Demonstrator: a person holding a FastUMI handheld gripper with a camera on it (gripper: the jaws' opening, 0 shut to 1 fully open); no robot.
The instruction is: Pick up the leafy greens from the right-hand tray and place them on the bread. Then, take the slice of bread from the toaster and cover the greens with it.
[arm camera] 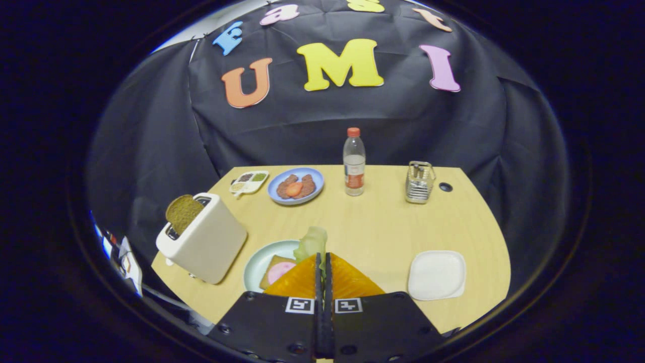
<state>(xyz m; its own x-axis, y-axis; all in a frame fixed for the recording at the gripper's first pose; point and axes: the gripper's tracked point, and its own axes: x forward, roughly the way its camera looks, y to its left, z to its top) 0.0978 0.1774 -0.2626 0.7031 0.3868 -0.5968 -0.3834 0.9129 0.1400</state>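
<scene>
- The fingers (323,258) are pressed nearly together, pinching the leafy greens (312,243), which stick up just past their tips
- The greens hang over the pale plate (258,259) near the front edge of the worktop (383,232); on that plate lies a bread slice (276,272) with a pink round of meat on top
- The white tray (436,275) toward the front right corner now lies bare, so I judge the pick-up done and the placing on the bread under way but not finished
- The second slice of bread (182,213) stands up out of the toaster (202,243) at the front left corner; fetching it and covering the greens is all left to do
- Along the back edge sit a small sectioned dish (249,182), a blue plate (296,185) with food, a bottle (354,161) and a wire holder (420,182), none of them part of the job
- The fingers hide much of the pale plate and the near half of the bread, so whether the greens touch the bread or hang just above it cannot be told
- How much of the leaf is gripped is also hidden between the fingers
</scene>
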